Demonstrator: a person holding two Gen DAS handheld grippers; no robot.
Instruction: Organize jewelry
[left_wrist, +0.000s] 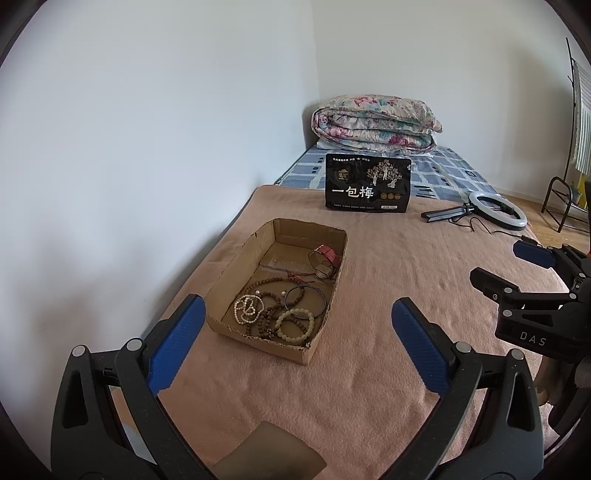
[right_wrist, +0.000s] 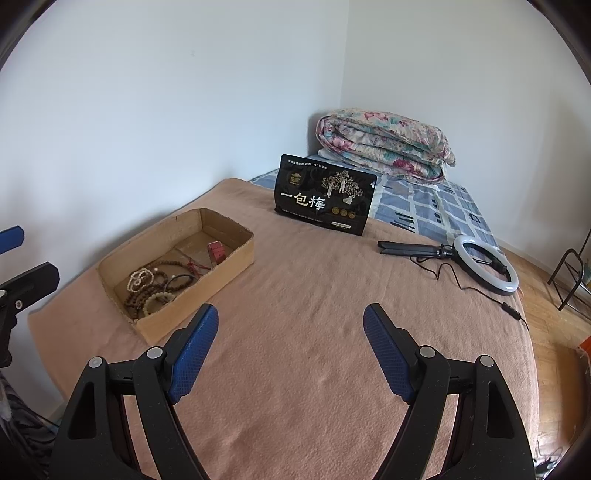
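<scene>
One cardboard box (left_wrist: 325, 254), two grippers, jaws apart, one black pouch (left_wrist: 368, 183)

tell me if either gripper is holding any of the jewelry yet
Nothing is held. The left gripper and right gripper are both open, above the blanket.

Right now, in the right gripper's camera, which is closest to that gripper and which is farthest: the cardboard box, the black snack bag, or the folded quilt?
From the right gripper:
1. The cardboard box, closest, to its left on the pink blanket.
2. The black snack bag, standing farther back, near the middle.
3. The folded quilt, farthest, in the back corner by the wall.
</scene>
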